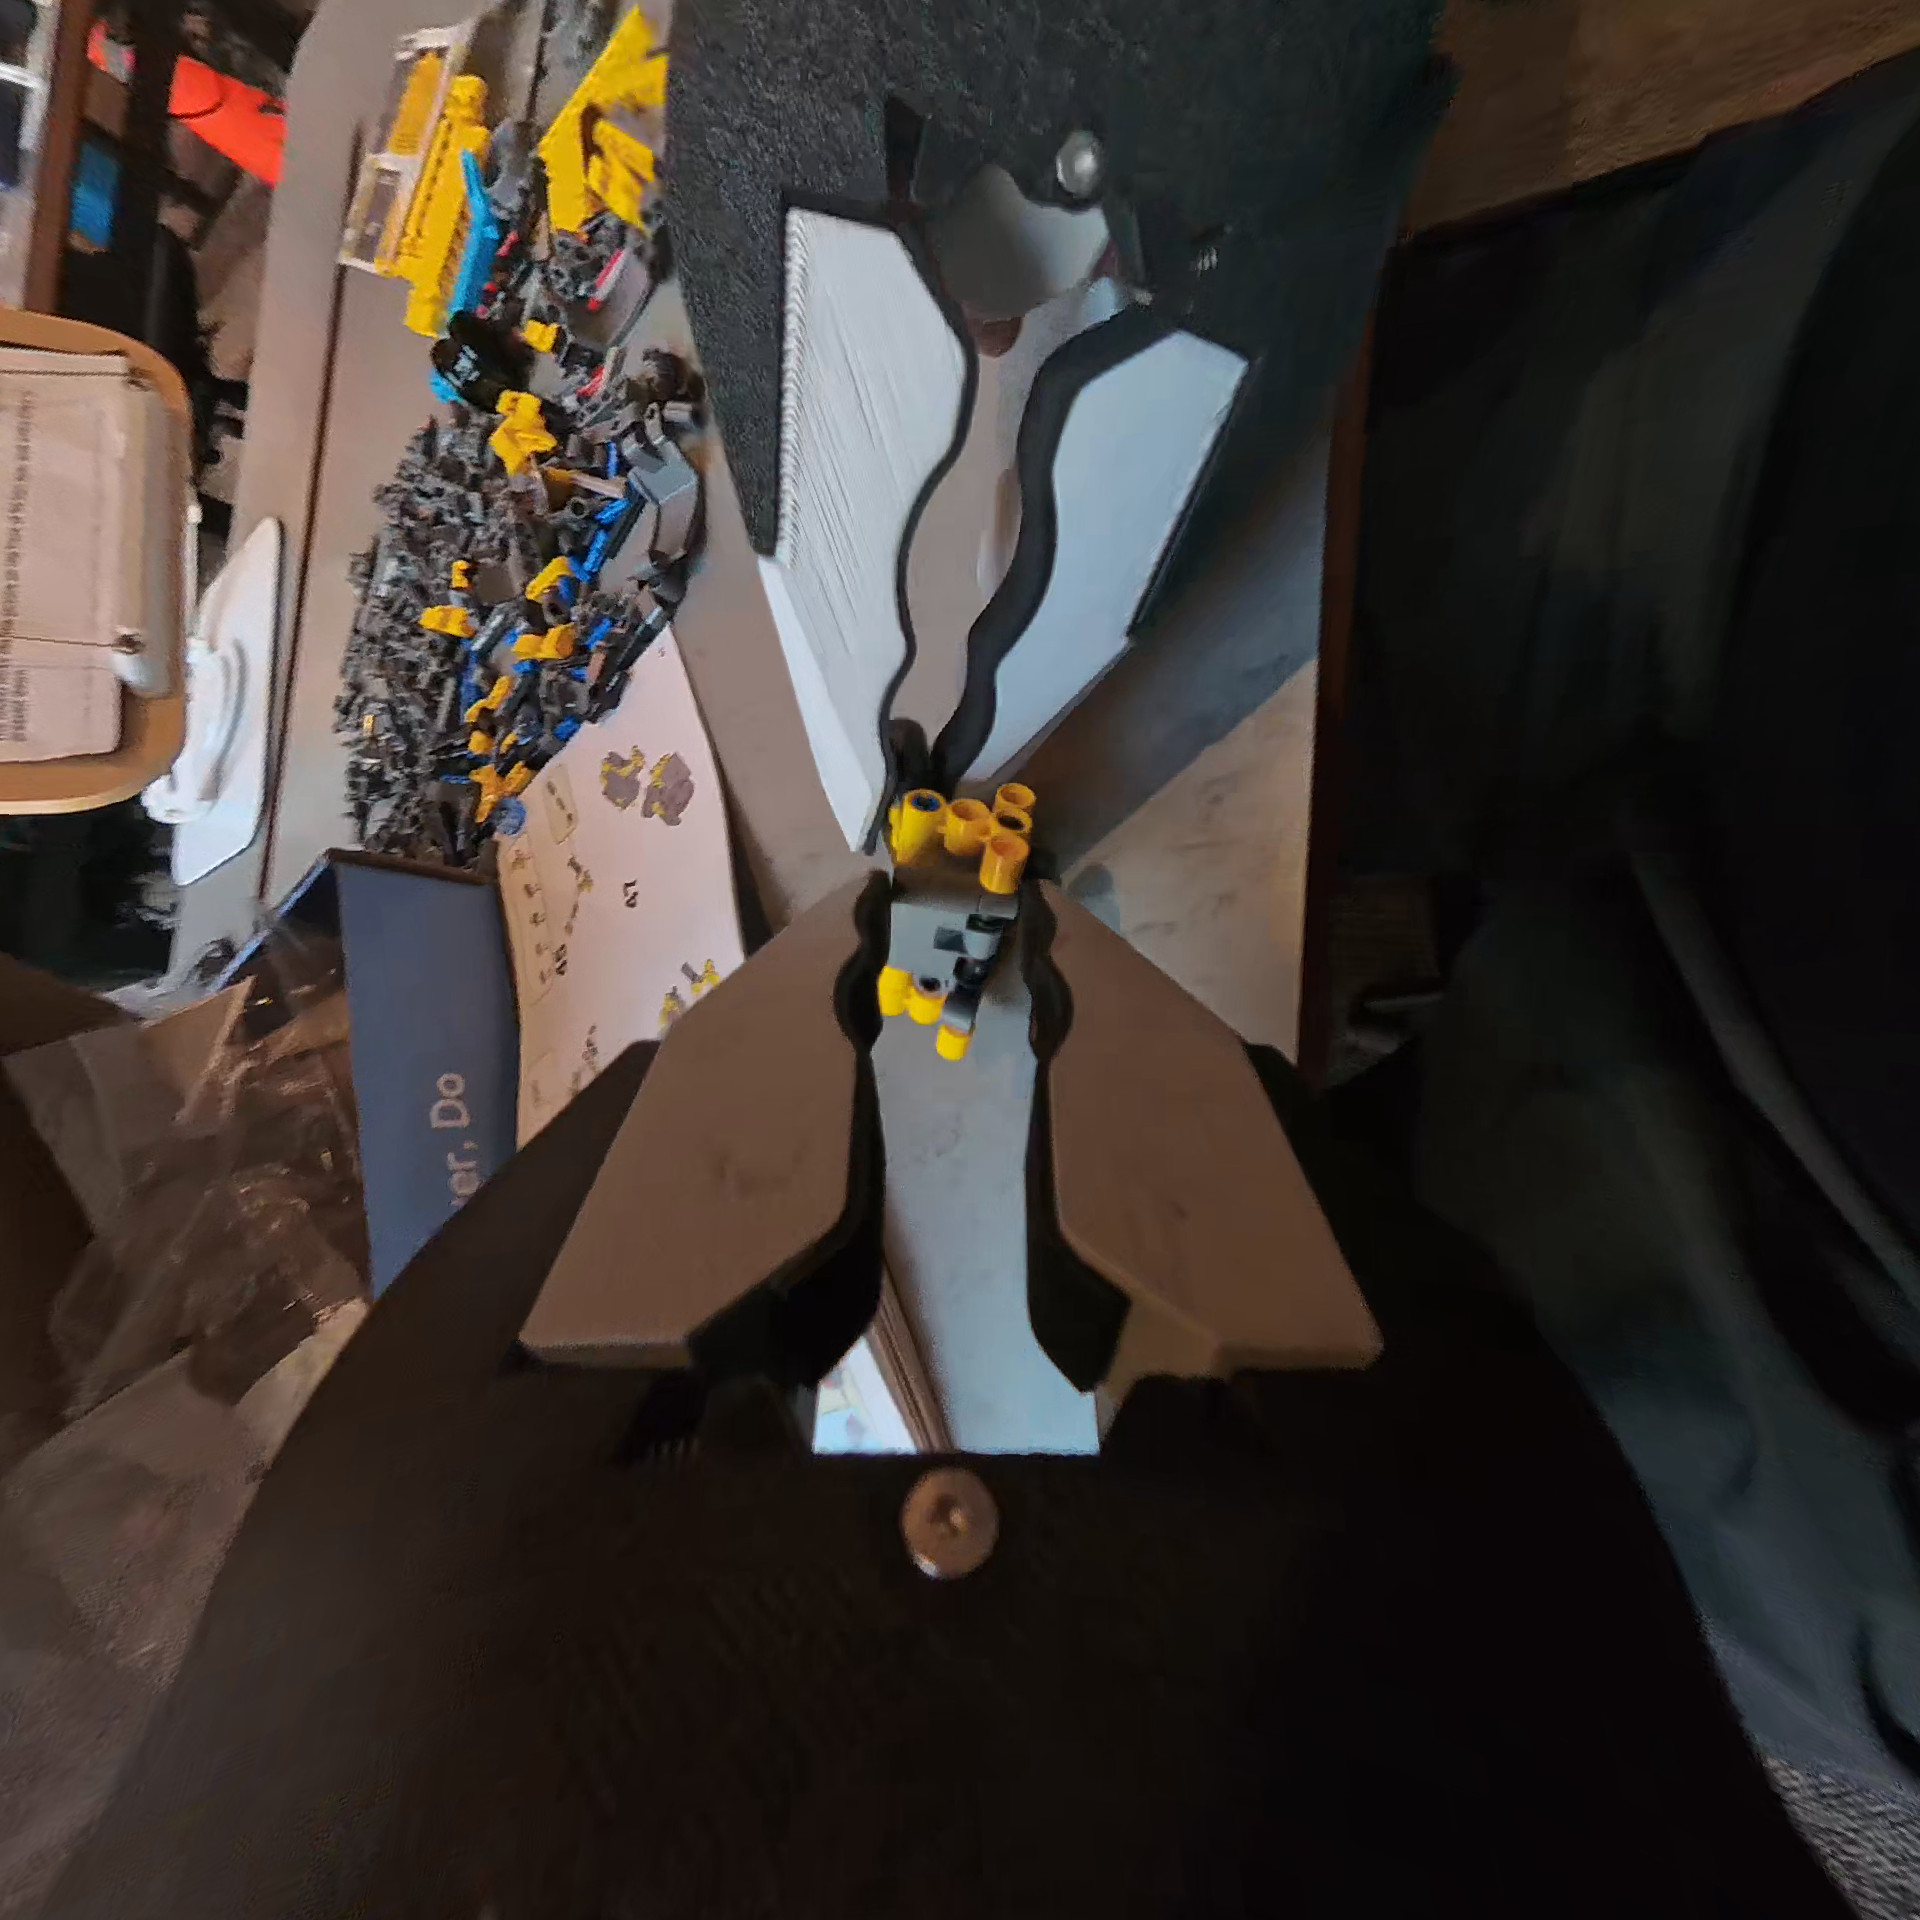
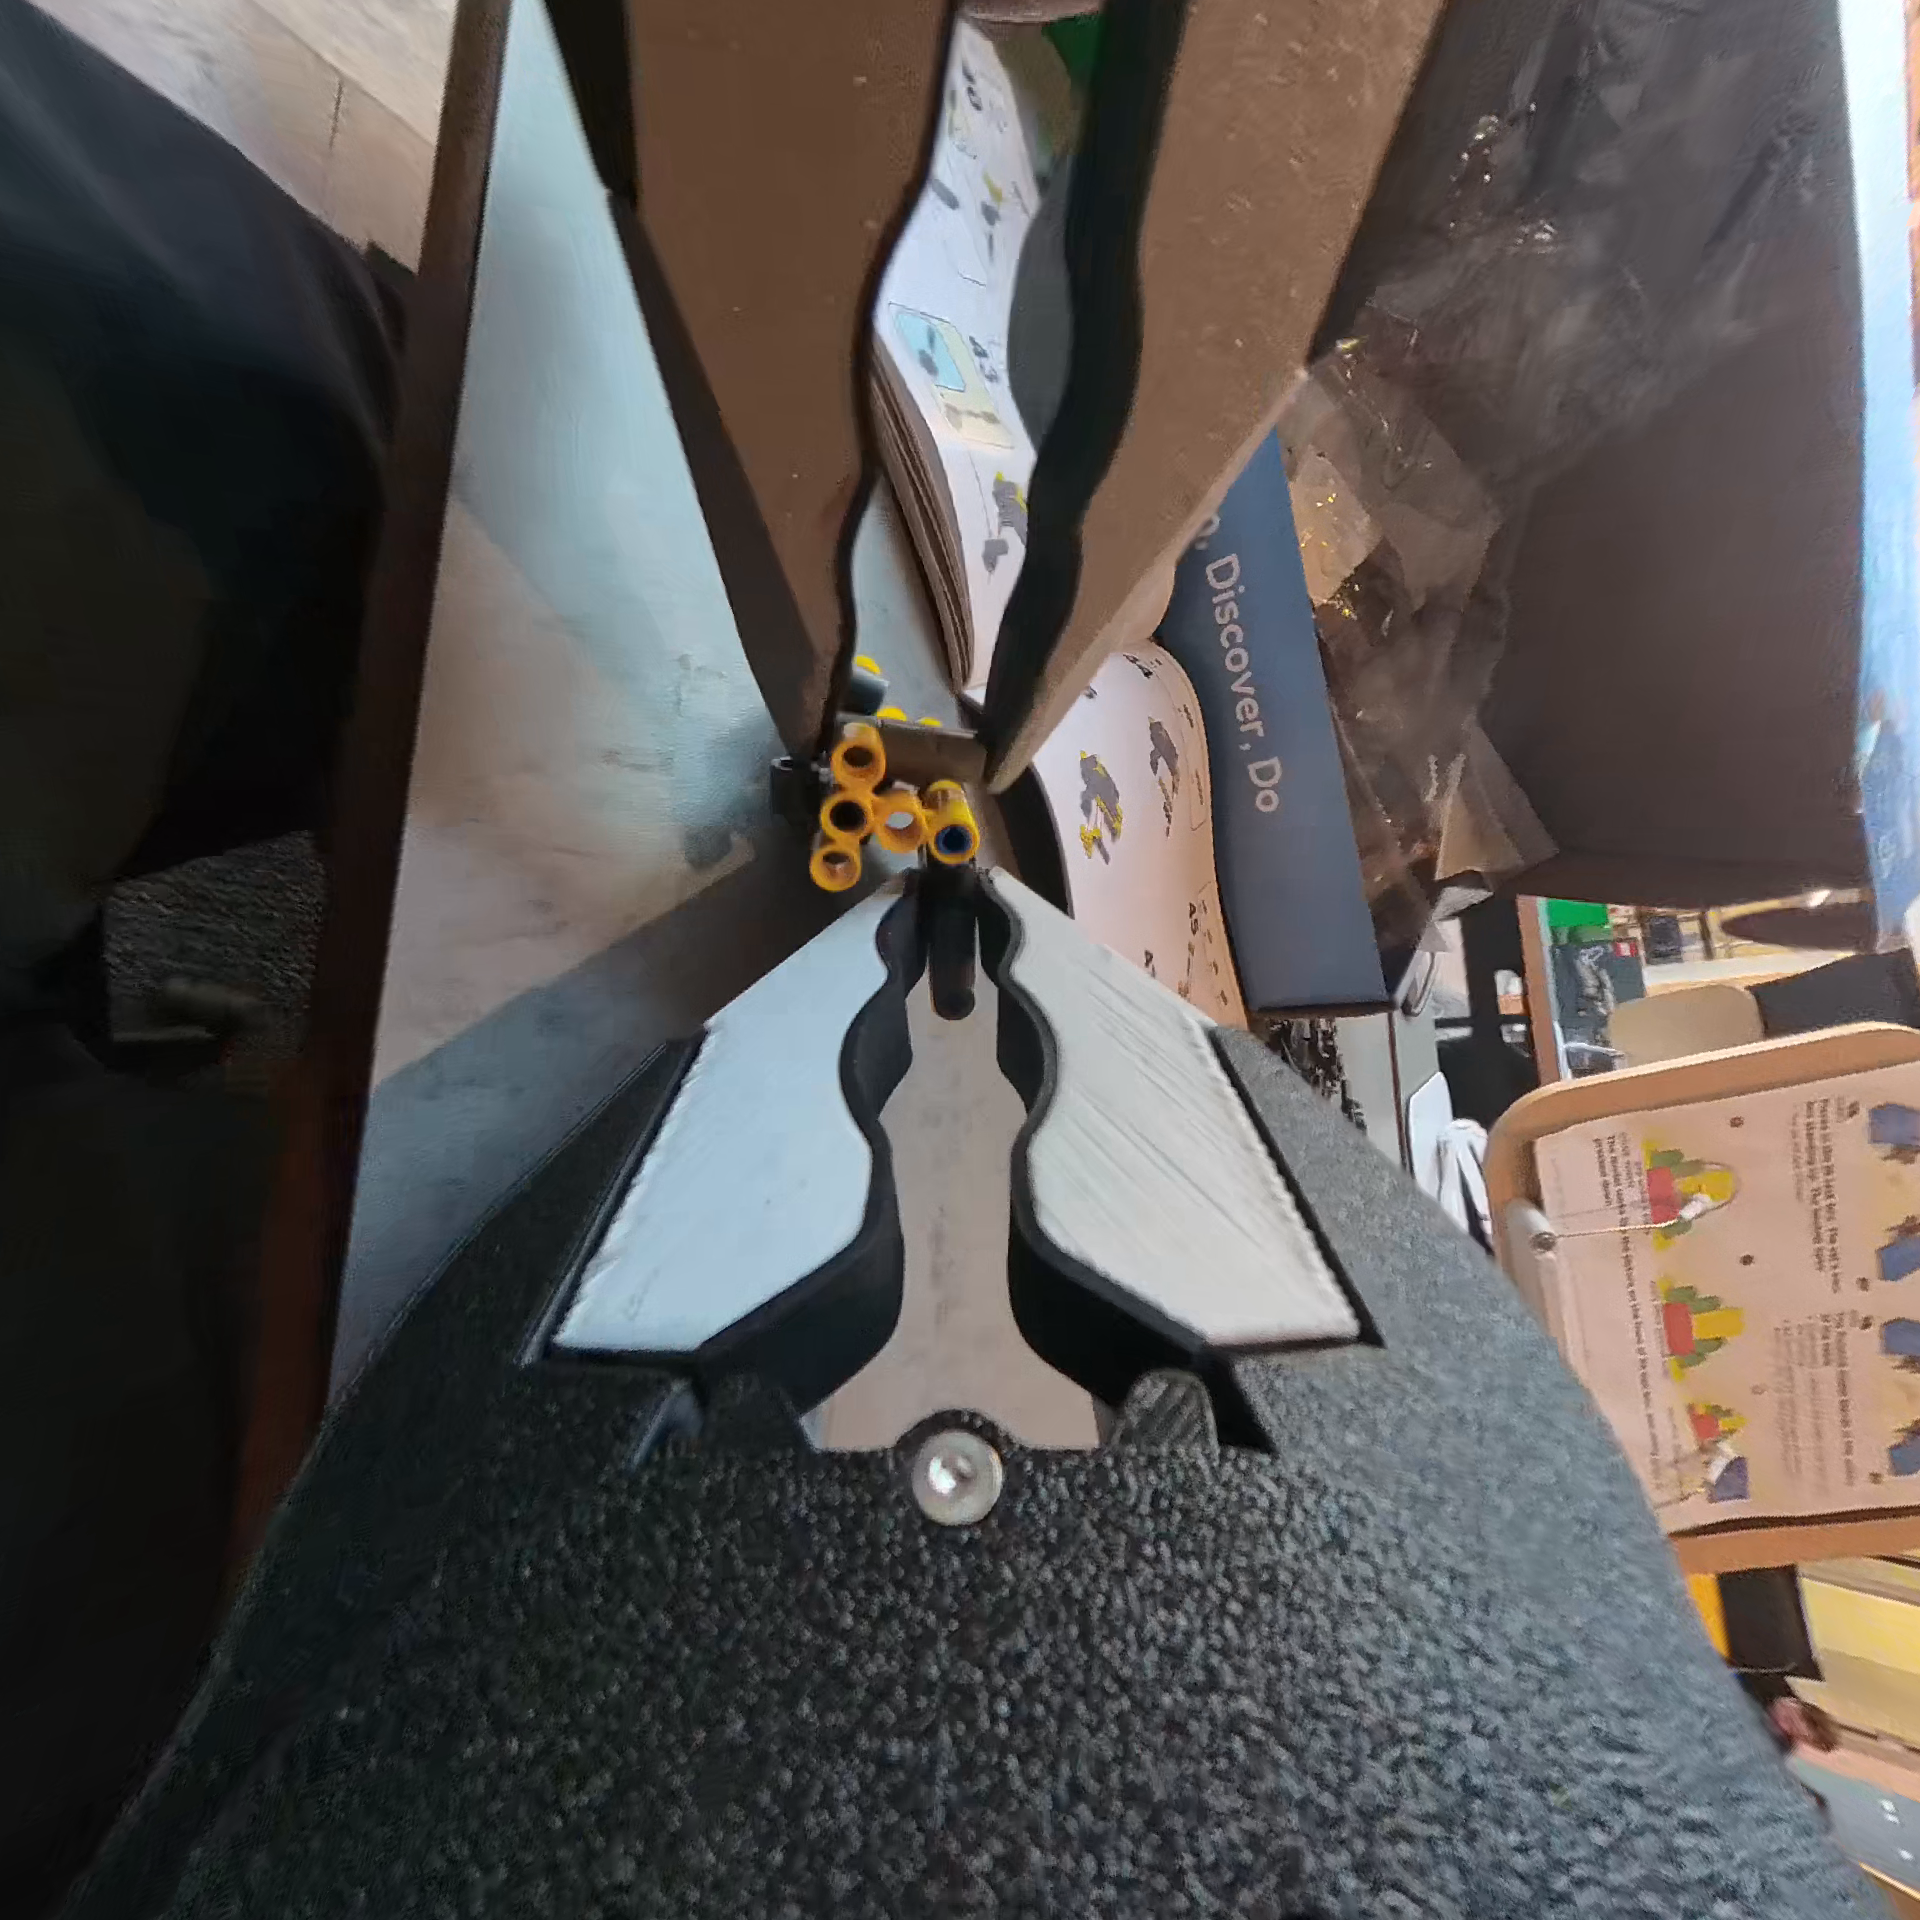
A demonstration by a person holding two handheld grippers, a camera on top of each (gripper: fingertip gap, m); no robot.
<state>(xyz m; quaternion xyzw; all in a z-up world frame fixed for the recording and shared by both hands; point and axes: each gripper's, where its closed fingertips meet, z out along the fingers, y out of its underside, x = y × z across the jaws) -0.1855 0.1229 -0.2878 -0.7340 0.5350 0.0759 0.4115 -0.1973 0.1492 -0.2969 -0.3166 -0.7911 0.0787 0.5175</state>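
My left gripper (image 1: 951, 896), with brown fingers, is shut on a small grey and yellow brick assembly (image 1: 956, 914) and holds it above the grey table (image 1: 1174, 831). My right gripper (image 2: 948, 896), with white fingers, is shut on a short black pin (image 2: 951, 961). The pin's tip meets a yellow tube end of the assembly (image 2: 883, 821). The two grippers face each other tip to tip. The right gripper (image 1: 914, 750) comes in from the top of the left wrist view. The left gripper (image 2: 909, 753) comes in from the top of the right wrist view.
A pile of loose dark, blue and yellow pieces (image 1: 488, 603) lies on the table, with a part-built yellow model (image 1: 520, 177) beyond it. An open instruction booklet (image 1: 613, 894), a blue box (image 1: 436, 1070), crumpled plastic bags (image 1: 156, 1195) and a wooden tray holding a printed sheet (image 2: 1714, 1299) are close by. The tips of both grippers are at nearly the same place. Both grippers' tips are roughly 40 cm from the part-built yellow model (image 1: 520, 177).
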